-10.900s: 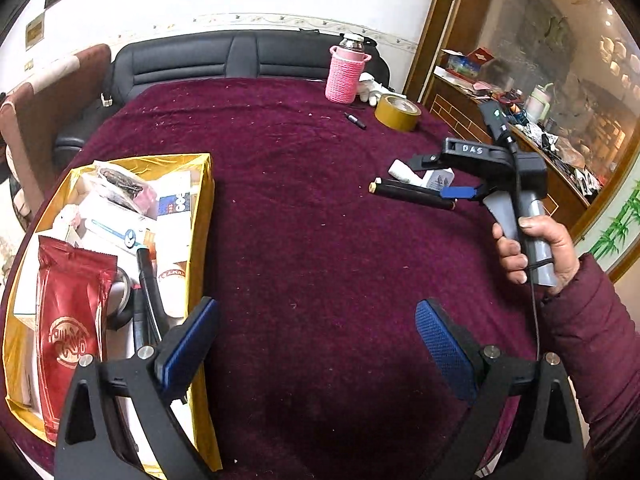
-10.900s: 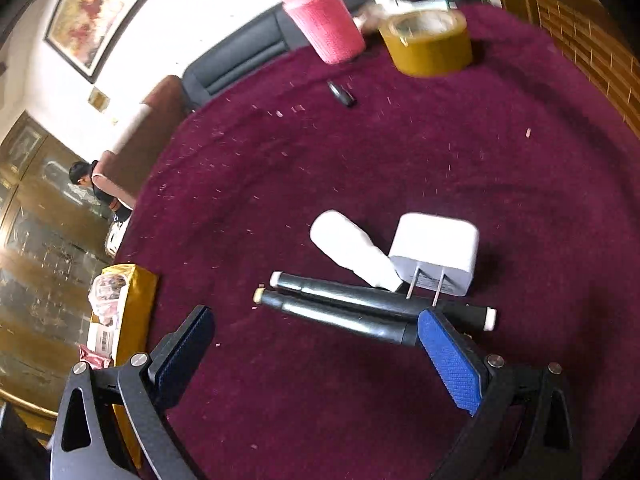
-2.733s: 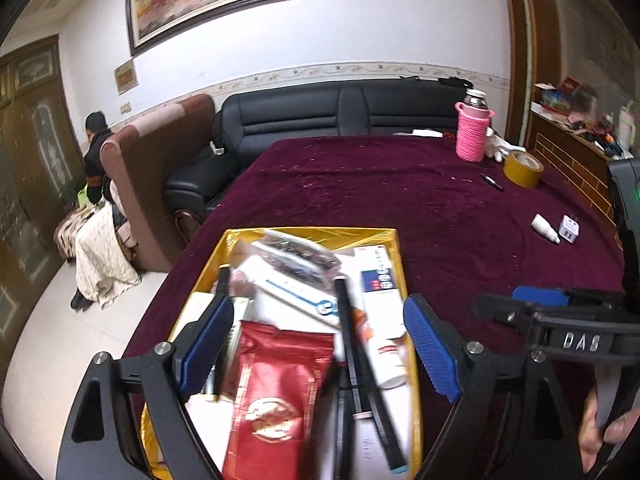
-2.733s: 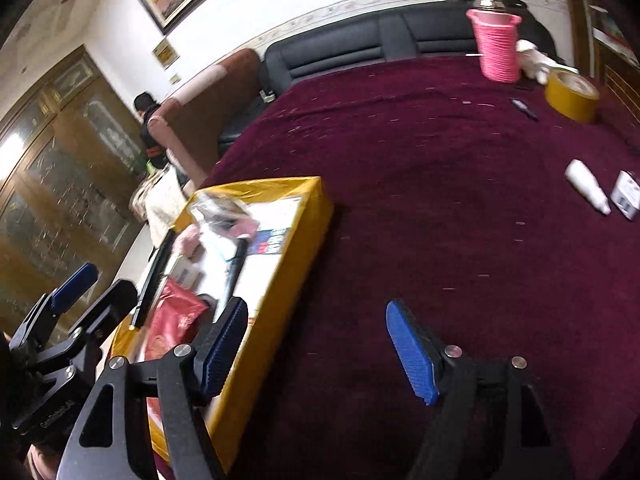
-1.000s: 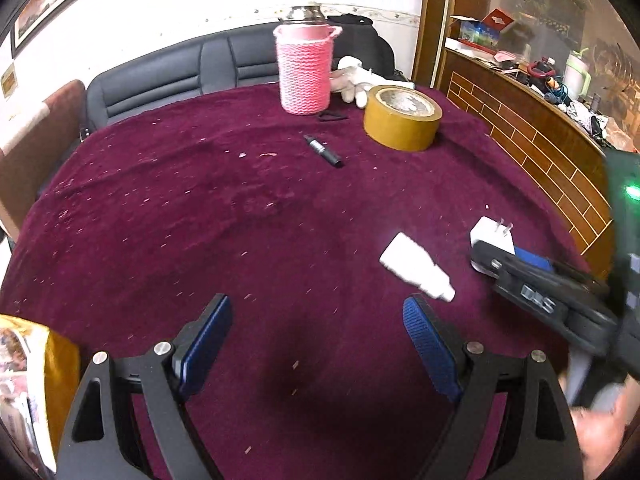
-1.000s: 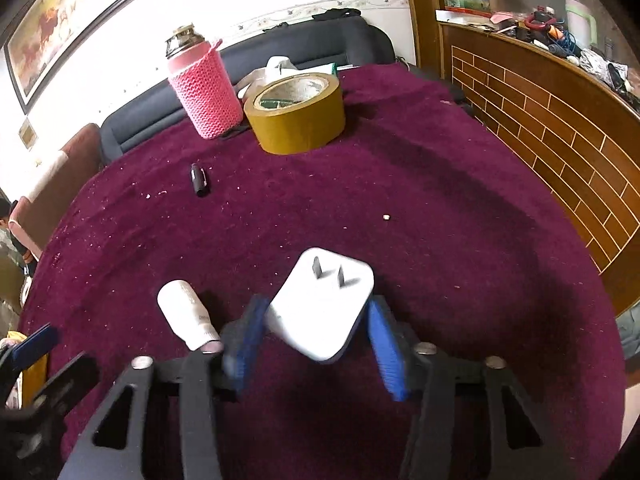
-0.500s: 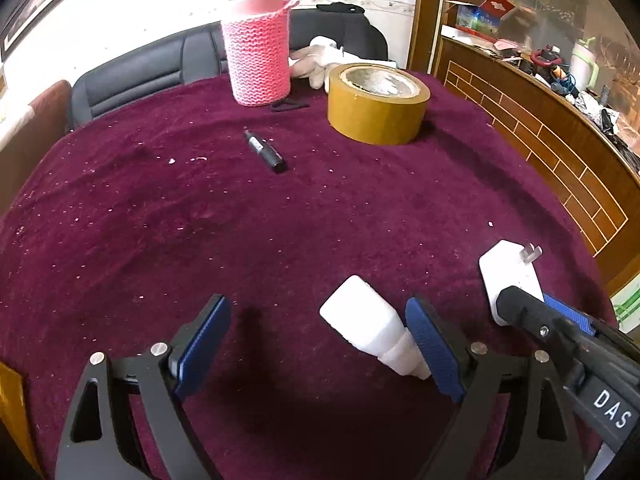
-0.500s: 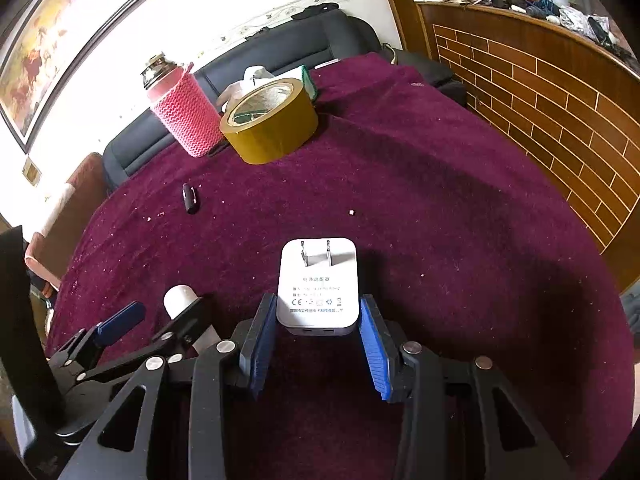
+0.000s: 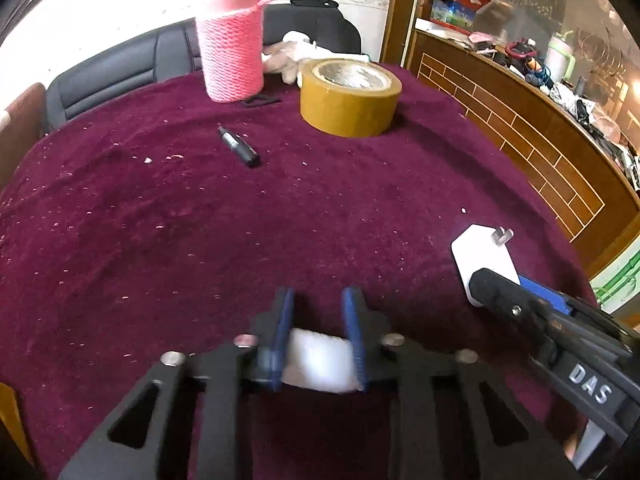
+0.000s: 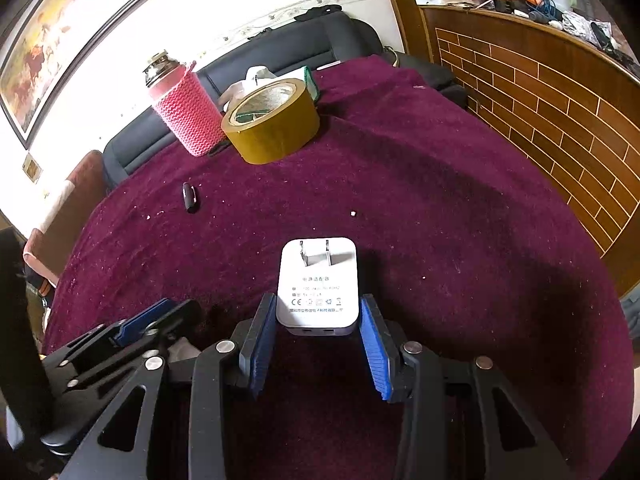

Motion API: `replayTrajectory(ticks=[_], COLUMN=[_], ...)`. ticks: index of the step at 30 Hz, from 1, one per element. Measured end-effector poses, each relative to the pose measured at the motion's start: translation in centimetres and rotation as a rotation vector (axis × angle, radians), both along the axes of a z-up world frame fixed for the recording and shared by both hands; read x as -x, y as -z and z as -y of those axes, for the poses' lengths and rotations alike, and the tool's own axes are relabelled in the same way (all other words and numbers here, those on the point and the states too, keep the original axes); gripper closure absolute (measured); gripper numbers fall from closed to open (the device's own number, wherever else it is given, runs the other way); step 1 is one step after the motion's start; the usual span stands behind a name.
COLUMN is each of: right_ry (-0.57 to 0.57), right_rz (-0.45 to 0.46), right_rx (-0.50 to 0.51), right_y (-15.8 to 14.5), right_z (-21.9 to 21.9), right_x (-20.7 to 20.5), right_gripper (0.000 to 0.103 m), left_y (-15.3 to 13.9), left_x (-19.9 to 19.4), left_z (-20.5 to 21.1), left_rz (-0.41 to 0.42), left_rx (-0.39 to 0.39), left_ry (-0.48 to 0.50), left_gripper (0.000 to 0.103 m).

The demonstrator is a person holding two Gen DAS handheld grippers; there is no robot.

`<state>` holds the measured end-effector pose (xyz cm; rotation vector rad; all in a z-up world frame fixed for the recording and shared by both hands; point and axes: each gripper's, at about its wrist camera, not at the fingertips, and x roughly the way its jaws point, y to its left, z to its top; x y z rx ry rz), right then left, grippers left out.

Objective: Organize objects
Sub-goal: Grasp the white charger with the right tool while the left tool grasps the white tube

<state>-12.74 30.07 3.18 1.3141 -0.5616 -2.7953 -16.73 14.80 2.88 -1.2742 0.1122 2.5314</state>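
Left wrist view, item one: your left hand-held gripper (image 9: 316,320) is closed on the small white bottle (image 9: 318,360), which sits deep between the blue pads (image 9: 352,320), near their roots rather than at the tips. Judged by its look, the bottle is light plastic, smooth and somewhat squeezable; a grip across the body suits it, though the round side may roll or slip if you tilt it fast. Item two, right wrist view: your right hand-held gripper (image 10: 318,336) stands partly open around the white charger (image 10: 318,288), a pad pressed to each flat side near the port end, prongs pointing away from you; the same charger shows at the right of the left view, held clear of the cloth. It is a rigid, hard-shelled block, light, with glossy sides that could slide, so keep hold on the flat faces and stay off the prongs. Item three: the bench (image 9: 200,240), under a dark red velvet cloth, carries a roll of brown tape (image 9: 350,98), a pink knit-covered flask (image 9: 232,40) and a short black pen (image 9: 238,147), all well apart from both grippers and untouched. Item four: a gold box edge (image 9: 8,416) shows at the far left, probably the place for both held things.
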Motion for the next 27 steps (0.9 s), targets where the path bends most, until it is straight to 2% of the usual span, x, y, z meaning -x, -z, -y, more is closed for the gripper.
replayTrajectory(ticks=[1,5,7,9,10,11,13,14,19,22,23,24,25,26,27], right_ry=[0.001,0.001,0.0,-0.001,-0.002,-0.004,-0.009,-0.011,-0.019,-0.029,-0.029,-0.03,-0.031,-0.031,-0.031], right_rz=[0.0,-0.003,-0.009,-0.014,-0.013,-0.009,-0.002,0.001,0.007,0.013,0.013,0.013,0.013,0.012,0.011], right_rx=[0.002,0.01,0.021,0.023,0.026,0.034,0.057,0.068,0.09,0.094,0.093,0.092,0.091,0.089,0.086], right_y=[0.0,-0.1,-0.2,-0.3,-0.3,-0.2,0.0,0.1,0.2,0.4,0.4,0.4,0.4,0.4,0.5], right_z=[0.0,-0.1,-0.1,-0.1,-0.1,-0.1,-0.3,-0.4,-0.6,-0.5,-0.5,-0.5,-0.5,-0.5,-0.5], right_x=[0.0,-0.1,-0.2,-0.3,-0.3,-0.3,-0.2,-0.2,0.0,0.1,0.1,0.1,0.1,0.1,0.1], right_gripper=[0.058,0.059,0.059,0.059,0.059,0.059,0.059,0.059,0.059,0.057,0.057,0.057,0.057,0.057,0.057], left_y=[-0.2,-0.8,-1.0,-1.4,-1.5,-1.5,-1.8,-2.0,-2.3,-1.7,-1.2,-0.4,-0.1,-0.1,-0.4], left_x=[-0.2,-1.5,-2.2,-2.9,-3.2,-3.8,-4.7,-5.0,-6.1,-7.2,-7.7,-8.1,-8.6,-9.1,-9.6], left_z=[0.2,1.3,2.2,2.5,2.4,2.4,2.3,2.2,0.6,-1.3,-2.1,-3.0,-3.3,-3.7,-3.9], left_rz=[0.002,0.0,0.013,0.025,0.018,0.002,-0.061,-0.08,-0.057,-0.074,-0.089,-0.098,-0.098,-0.09,-0.105], left_rx=[0.003,0.006,-0.02,-0.055,-0.059,-0.052,-0.026,-0.029,-0.07,-0.012,0.046,0.125,0.113,0.108,0.124], left_ry=[0.002,0.023,0.031,0.099,0.135,0.172,0.201,0.214,0.3,0.349,0.351,0.354,0.388,0.406,0.402], left_gripper=[0.103,0.103,0.103,0.102,0.088,0.056,0.028,0.027,0.026,0.026,0.028,0.033,0.047,0.066,0.08])
